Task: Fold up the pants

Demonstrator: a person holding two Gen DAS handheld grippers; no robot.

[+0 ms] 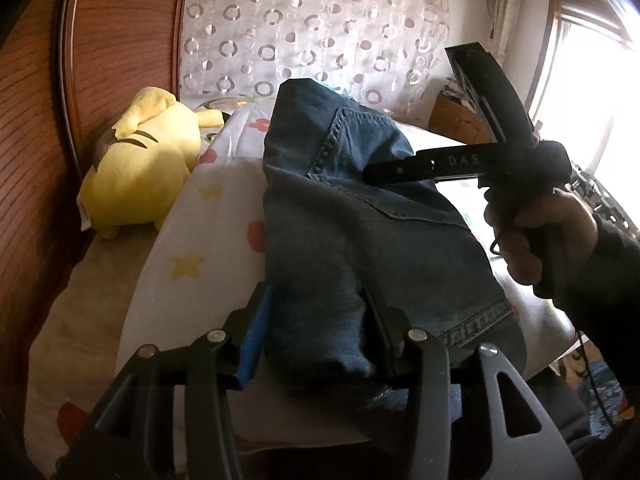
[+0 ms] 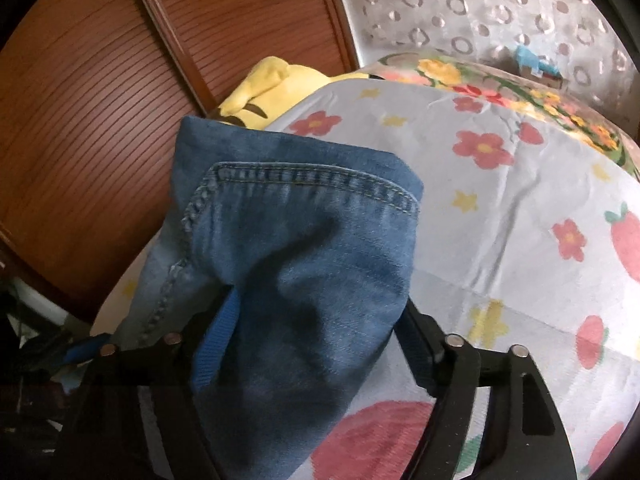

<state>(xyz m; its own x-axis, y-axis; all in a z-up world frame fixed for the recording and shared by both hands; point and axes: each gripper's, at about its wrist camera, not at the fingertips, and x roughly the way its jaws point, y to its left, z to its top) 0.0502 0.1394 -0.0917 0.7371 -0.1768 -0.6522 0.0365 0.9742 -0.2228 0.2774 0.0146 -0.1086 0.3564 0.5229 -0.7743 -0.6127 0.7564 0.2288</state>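
Note:
Blue denim pants lie bunched on a flower-print bed sheet. My left gripper is shut on the near end of the pants, with denim filling the space between its jaws. My right gripper is shut on another part of the pants, near a stitched back pocket. The right gripper also shows in the left wrist view, held by a hand above the pocket area. The gripped cloth hides the inner sides of the fingers.
A yellow plush toy lies at the bed's left edge, against a wooden panel. A curtain with ring pattern hangs behind the bed. A bright window and cluttered furniture stand at the right.

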